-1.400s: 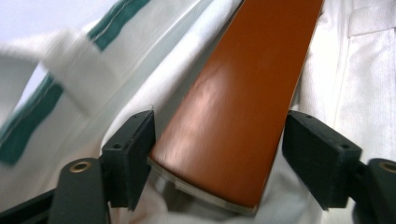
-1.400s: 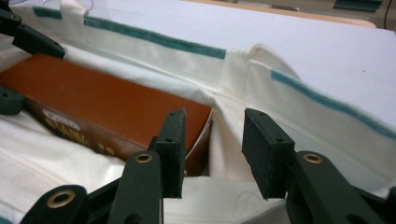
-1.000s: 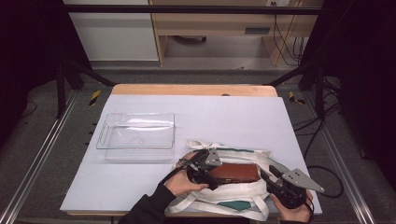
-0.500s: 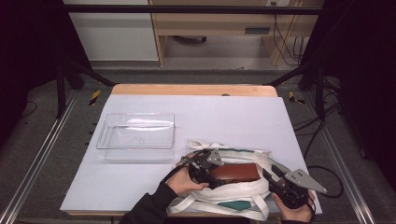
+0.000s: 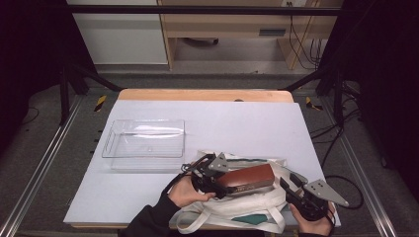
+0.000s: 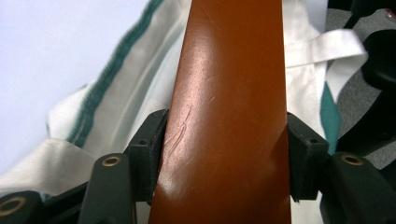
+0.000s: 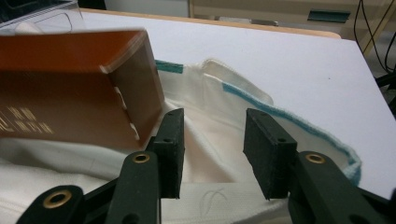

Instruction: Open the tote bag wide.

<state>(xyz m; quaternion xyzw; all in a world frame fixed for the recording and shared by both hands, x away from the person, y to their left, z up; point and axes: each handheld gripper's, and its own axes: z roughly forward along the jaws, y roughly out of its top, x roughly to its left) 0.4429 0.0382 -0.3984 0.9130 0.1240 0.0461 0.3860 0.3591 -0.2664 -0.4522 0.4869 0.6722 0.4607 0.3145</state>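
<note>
A long glossy red-brown box (image 5: 249,177) with gold lettering is held just over a white cloth bag with green trim (image 5: 247,206) at the table's near right. My left gripper (image 5: 223,185) is shut on the box's near end; in the left gripper view both pads press the sides of the box (image 6: 229,116), with the bag (image 6: 126,107) beneath. My right gripper (image 5: 286,184) is at the bag's right edge, open. In the right gripper view its jaws (image 7: 212,149) stand apart over bag fabric (image 7: 210,112), with the end of the box (image 7: 70,88) just to their left.
A clear plastic tray (image 5: 143,143) lies on the white table (image 5: 237,123) left of the bag. The table's wooden far edge (image 5: 202,95) runs across the back. Cables (image 5: 341,182) trail off the right side.
The box has risen slightly over the bag, still in my left gripper. The right gripper has hardly moved.
</note>
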